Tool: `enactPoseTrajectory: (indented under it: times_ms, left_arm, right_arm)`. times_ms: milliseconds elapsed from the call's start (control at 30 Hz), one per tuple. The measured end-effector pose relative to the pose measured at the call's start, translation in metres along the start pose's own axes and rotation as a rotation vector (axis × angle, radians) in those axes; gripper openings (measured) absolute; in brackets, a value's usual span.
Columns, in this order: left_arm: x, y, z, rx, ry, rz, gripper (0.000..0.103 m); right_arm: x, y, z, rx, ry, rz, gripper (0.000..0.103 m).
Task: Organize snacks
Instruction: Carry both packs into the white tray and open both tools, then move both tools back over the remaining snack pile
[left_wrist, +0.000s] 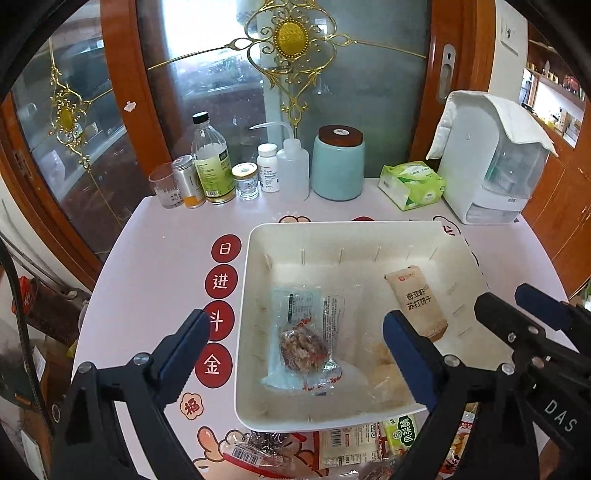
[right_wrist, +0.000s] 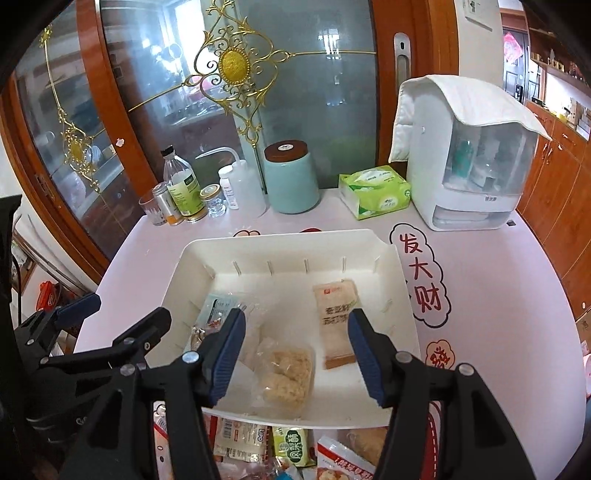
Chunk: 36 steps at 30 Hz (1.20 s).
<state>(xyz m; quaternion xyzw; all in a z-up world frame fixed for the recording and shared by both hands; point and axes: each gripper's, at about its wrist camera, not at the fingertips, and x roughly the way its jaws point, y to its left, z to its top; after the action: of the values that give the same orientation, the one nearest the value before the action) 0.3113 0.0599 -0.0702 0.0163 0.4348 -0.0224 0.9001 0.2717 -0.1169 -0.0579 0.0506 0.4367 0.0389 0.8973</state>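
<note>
Here, the brown paper cracker packet (left_wrist: 415, 301) printed 奇亚籽苏打饼干 lies inside the white rectangular plastic bin (left_wrist: 255, 258); both the left gripper (left_wrist: 295, 354) and right gripper (right_wrist: 295, 356) hover spread, empty. Only the right view shows 发大财 on the tablecloth (right_wrist: 498, 280).

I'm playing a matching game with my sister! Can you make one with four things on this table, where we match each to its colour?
Things:
1. Tissue pack
2. Lidded jar
3. Cracker packet in the bin
4. Left gripper finger pads

Colours:
A. Tan
B. Dark blue
C. Green and white
D. Light teal with a brown lid

Pairs: 1-C, 2-D, 3-A, 4-B
</note>
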Motion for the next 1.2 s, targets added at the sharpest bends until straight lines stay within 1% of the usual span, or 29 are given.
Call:
enactPoseTrajectory:
  times_ms: [300, 600, 900, 1200]
  left_arm:
    - [-0.013, 0.003, -0.003, -0.002, -0.017, 0.007, 0.094]
    - [-0.033, 0.0, -0.009, -0.002, -0.034, 0.008, 0.094]
    - [-0.072, -0.006, -0.023, -0.001, -0.068, 0.022, 0.094]
    - [-0.122, -0.016, -0.038, -0.025, -0.113, 0.054, 0.094]
  right_arm:
    - [-0.007, 0.002, -0.003, 0.022, 0.004, 0.015, 0.059]
    - [-0.027, 0.001, -0.006, 0.021, -0.021, 0.028, 0.059]
    - [-0.059, -0.005, -0.017, 0.022, -0.051, 0.048, 0.059]
    - [-0.107, -0.018, -0.031, 0.014, -0.093, 0.08, 0.059]
